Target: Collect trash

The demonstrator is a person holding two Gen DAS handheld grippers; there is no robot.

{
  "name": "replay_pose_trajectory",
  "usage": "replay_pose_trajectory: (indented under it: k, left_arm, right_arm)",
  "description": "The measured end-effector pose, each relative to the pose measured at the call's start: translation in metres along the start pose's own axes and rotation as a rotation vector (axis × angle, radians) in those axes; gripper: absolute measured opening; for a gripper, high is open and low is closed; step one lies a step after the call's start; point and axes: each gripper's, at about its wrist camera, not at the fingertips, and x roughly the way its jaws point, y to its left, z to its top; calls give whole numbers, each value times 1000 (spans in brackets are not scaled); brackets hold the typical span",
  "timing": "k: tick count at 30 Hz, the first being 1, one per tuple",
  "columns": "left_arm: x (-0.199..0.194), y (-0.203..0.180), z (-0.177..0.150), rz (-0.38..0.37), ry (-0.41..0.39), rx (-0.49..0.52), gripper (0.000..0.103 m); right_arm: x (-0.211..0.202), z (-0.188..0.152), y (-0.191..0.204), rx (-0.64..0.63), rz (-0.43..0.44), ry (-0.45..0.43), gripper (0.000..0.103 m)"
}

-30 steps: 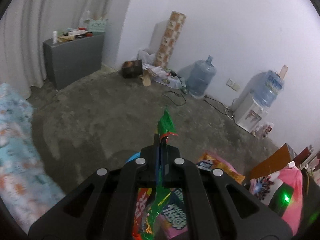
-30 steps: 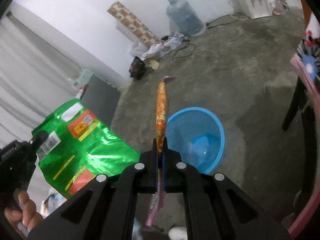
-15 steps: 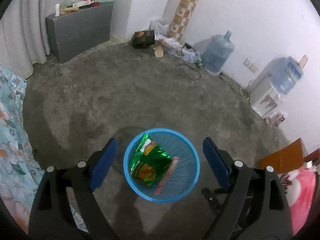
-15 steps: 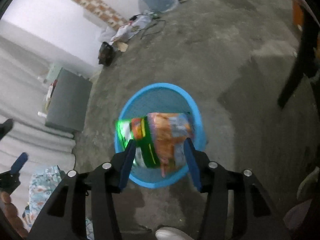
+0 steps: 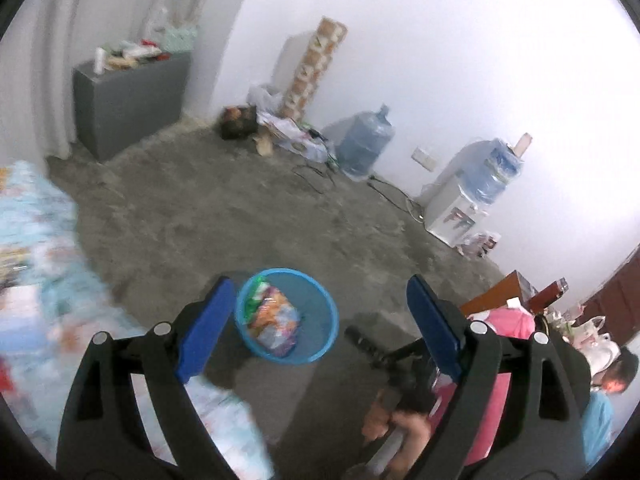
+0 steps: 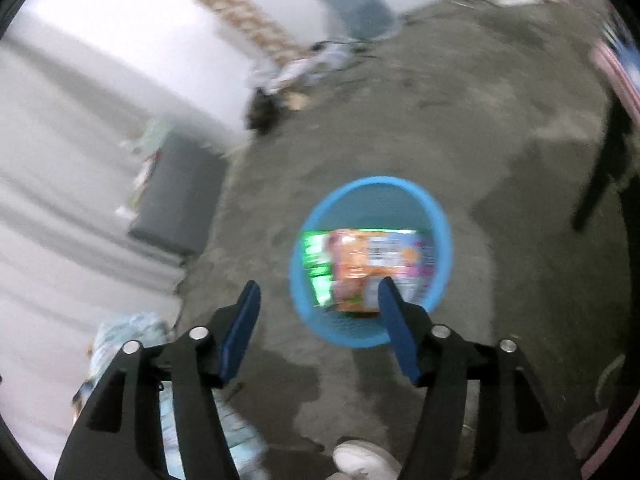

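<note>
Overall both views are motion-blurred, right wrist worse; print on the wrappers is unreadable. Left gripper (image 5: 316, 316) has its blue fingers (image 5: 204, 328) spread wide, nothing between them. Right gripper (image 6: 318, 322) likewise has its fingers (image 6: 240, 330) spread and empty. The blue basket (image 5: 318, 294) stands on the floor at 6 o'clock in the left wrist view, between the fingers; in the right wrist view the basket (image 6: 438, 216) sits at about 5 o'clock, its near rim partly hidden behind the right-hand finger. Inside lie an orange wrapper (image 5: 276, 312) on top and a green wrapper (image 5: 252, 294) tucked under it at the 9 o'clock side, mostly covered; the right wrist view shows the same, orange wrapper (image 6: 354, 266) over green wrapper (image 6: 316, 264).

Floor (image 5: 208, 216) is bare grey concrete, blotchy. A floral bedspread (image 5: 36, 264) is smeared at 8 o'clock, cut off by the frame. Grey cabinet (image 5: 128, 100) at 10 o'clock against curtains, clutter on top too blurred to name. Patterned roll (image 5: 316, 68) leans on the white wall at 12 o'clock, a junk pile at its foot. Water jug (image 5: 366, 146) stands near 1 o'clock, water dispenser (image 5: 468, 204) at 3 o'clock. At 5 o'clock a hand (image 5: 394, 426) holds a dark handle, half hidden behind the finger. A white shoe (image 6: 362, 462) is cut off at 6 o'clock in the right wrist view.
</note>
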Motion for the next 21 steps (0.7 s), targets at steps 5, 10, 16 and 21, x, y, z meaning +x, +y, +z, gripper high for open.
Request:
replay_pose_trajectory:
  k: [5, 10, 16, 21]
  left_arm:
    - [-89, 53, -53, 93, -80, -69, 87]
    - [-169, 131, -118, 181, -139, -301, 87]
    - [-250, 208, -174, 390, -295, -469, 87]
    - [-273, 262, -193, 438, -352, -579, 87]
  right_arm:
    - [-14, -19, 74, -199, 137, 62, 63]
    - [-29, -52, 132, -428, 213, 133, 63]
    - [-41, -107, 189, -614, 287, 258, 63]
    - [-53, -149, 240, -740, 314, 346, 63]
